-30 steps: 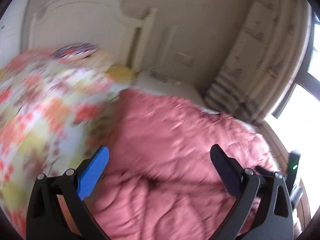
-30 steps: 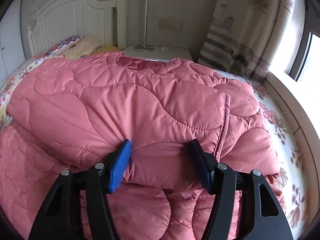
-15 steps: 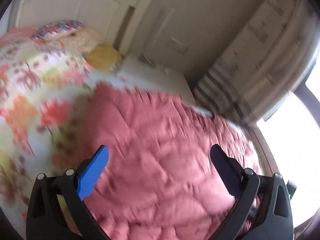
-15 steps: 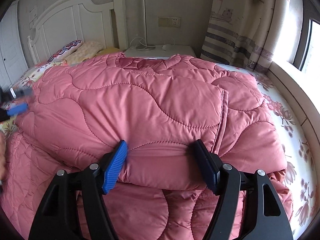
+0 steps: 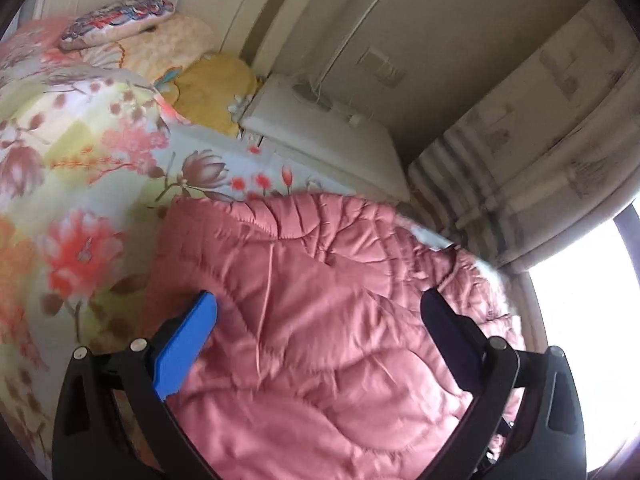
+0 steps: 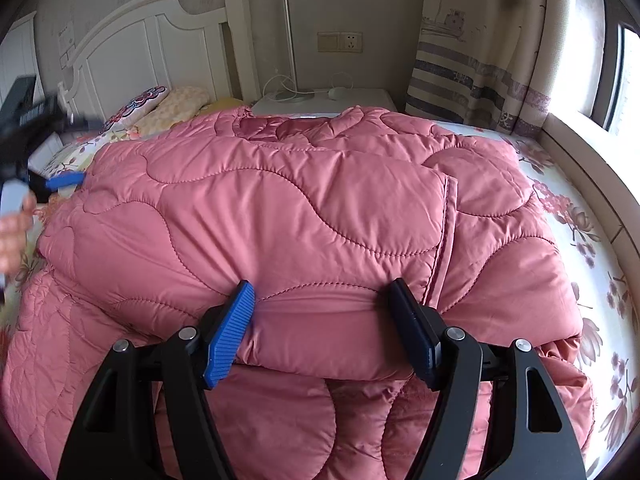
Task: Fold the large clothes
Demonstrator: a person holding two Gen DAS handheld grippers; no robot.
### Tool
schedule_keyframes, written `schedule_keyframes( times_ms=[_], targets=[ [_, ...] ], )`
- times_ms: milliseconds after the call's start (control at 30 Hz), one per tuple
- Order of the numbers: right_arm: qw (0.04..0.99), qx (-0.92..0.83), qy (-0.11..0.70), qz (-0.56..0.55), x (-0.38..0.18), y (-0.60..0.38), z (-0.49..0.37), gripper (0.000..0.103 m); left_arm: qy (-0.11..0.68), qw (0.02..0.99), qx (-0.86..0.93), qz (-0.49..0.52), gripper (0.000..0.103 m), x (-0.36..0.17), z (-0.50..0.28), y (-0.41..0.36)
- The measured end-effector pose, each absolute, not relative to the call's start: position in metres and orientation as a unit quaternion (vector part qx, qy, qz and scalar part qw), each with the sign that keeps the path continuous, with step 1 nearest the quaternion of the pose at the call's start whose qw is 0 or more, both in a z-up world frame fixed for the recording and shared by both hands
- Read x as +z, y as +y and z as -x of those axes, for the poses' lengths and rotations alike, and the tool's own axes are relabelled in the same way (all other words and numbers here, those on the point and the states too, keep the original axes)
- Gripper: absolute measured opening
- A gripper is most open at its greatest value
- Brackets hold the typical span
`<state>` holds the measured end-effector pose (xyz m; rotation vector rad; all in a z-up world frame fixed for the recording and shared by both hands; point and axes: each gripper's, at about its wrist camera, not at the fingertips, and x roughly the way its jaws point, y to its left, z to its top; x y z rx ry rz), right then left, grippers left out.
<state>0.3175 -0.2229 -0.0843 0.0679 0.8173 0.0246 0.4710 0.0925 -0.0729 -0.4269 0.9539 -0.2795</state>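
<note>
A pink quilted coat [image 6: 304, 208] lies folded on the bed, a thick folded layer on top. My right gripper [image 6: 320, 292] is at the near edge of that top fold. Its blue and black pads press into the padded fabric from both sides, and the cloth wrinkles at each pad. My left gripper [image 5: 320, 300] stands wide open above the coat's [image 5: 320, 340] left part, nothing between its fingers. In the right wrist view the left gripper [image 6: 60, 180] appears blurred at the far left edge, with a hand [image 6: 14, 232] beside it.
The bed has a flowered sheet [image 5: 80, 184] and pillows [image 5: 120, 20] by a white headboard [image 6: 152, 52]. A white nightstand [image 6: 320, 100] with a lamp pole stands behind. Striped curtains [image 6: 480, 60] and a window ledge [image 6: 592, 168] run along the right.
The left gripper swept sideways from over the flowered sheet to over the coat and entered the right wrist view. The right gripper's jaws spread slightly wider on the fold.
</note>
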Motion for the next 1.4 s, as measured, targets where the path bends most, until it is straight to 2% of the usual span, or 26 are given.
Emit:
schedule_keyframes(
  times_ms=[100,333,500,633,767,833,933,1100,1233,1400],
  targets=[
    [0.917,0.013,0.397,-0.035,-0.084,-0.223,-0.317,0.068,0.502,0.834,-0.108,0.201,0.100,-0.095,-0.495,0.091],
    [0.917,0.019,0.397,-0.042,-0.085,-0.225,-0.317,0.069,0.469,0.845,-0.106,0.235,0.100,-0.068,-0.506,0.100],
    [0.917,0.021,0.397,-0.044,-0.085,-0.226,-0.317,0.069,0.482,0.852,-0.089,0.183,0.100,-0.098,-0.528,0.092],
    [0.917,0.024,0.396,-0.047,-0.084,-0.227,-0.317,0.069,0.420,0.895,-0.066,0.137,0.100,-0.071,-0.502,0.076],
    [0.916,0.026,0.397,-0.048,-0.085,-0.227,-0.317,0.070,0.370,0.917,-0.128,0.071,0.101,-0.042,-0.457,0.032],
    [0.916,0.026,0.397,-0.049,-0.085,-0.227,-0.317,0.070,0.397,0.908,-0.133,-0.025,0.101,-0.055,-0.447,-0.007],
    [0.916,0.027,0.396,-0.050,-0.085,-0.227,-0.317,0.070,0.461,0.875,-0.128,-0.071,0.101,-0.097,-0.457,-0.032],
    [0.916,0.030,0.395,-0.055,-0.084,-0.229,-0.317,0.071,0.453,0.885,-0.103,-0.025,0.100,-0.087,-0.449,-0.014],
    [0.916,0.032,0.395,-0.059,-0.084,-0.230,-0.316,0.071,0.374,0.925,-0.068,-0.024,0.101,-0.059,-0.392,0.013],
    [0.916,0.033,0.395,-0.059,-0.084,-0.229,-0.315,0.072,0.406,0.913,-0.021,-0.036,0.101,-0.087,-0.374,0.034]
  ],
)
